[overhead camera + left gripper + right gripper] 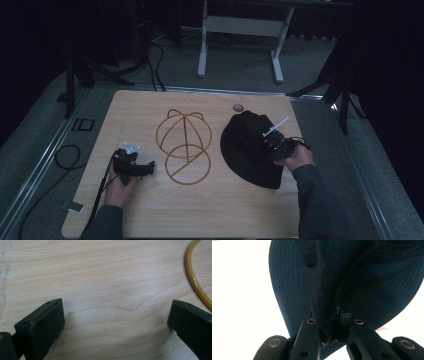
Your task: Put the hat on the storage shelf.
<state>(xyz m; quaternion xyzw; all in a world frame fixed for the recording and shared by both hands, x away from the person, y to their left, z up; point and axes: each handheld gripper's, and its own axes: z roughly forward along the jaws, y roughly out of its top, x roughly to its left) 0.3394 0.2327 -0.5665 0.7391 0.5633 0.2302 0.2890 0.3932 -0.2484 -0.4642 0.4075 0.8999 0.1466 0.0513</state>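
A dark brimmed hat (247, 145) lies on the right half of the wooden table (150, 210). My right gripper (267, 147) rests on the hat's right side, shut on a pinched fold of its cloth. In the right gripper view the jaws grip that dark blue fabric (329, 322) close together, the stitched brim (284, 285) spreading above. A yellow wire hat stand (184, 145) lies at the table's middle. My left gripper (150, 167) sits left of the stand, low over the wood, open. The left gripper view shows its fingers (45, 322) wide apart over bare wood, with a yellow wire arc (193, 277) at the right.
A small grey disc (238, 107) sits near the table's far edge. Black cables (65, 155) trail on the floor at the left. A white desk frame (240, 30) stands beyond the table. Bare wood stretches along the near edge.
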